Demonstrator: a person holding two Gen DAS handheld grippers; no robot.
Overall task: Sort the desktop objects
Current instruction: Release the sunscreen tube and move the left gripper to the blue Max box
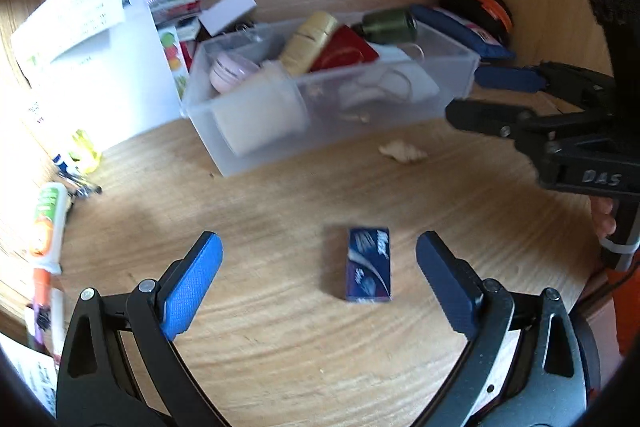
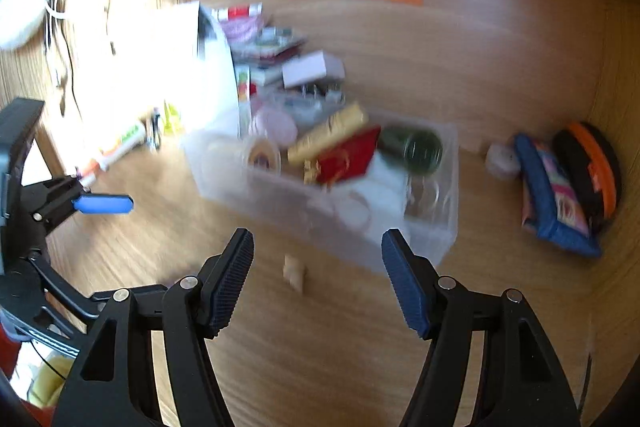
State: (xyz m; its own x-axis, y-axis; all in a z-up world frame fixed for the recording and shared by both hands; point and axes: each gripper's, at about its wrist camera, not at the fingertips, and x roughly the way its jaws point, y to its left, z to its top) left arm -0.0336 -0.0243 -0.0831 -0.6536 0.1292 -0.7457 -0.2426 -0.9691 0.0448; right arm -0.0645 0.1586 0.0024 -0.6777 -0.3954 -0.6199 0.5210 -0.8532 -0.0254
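Left claw [image 1: 318, 281] hung with jaws wide apart over the small blue box [image 1: 368, 264], flat on the bench [image 1: 280, 347] at lower centre; right claw [image 2: 318, 277] was equally spread, empty. Best approach: centre the box, lower squarely, pinch its long sides, then carry to the clear bin [image 1: 320, 131] above.

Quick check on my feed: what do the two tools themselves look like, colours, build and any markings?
Both tools match: black plastic frames with triangular cut-outs and silver pivot pins, tipped with blue textured pads. The left tool and right tool look identical up close. Seen from the left wrist, the right tool's body bears raised "DAS" lettering, with a white cable tie on its handle.
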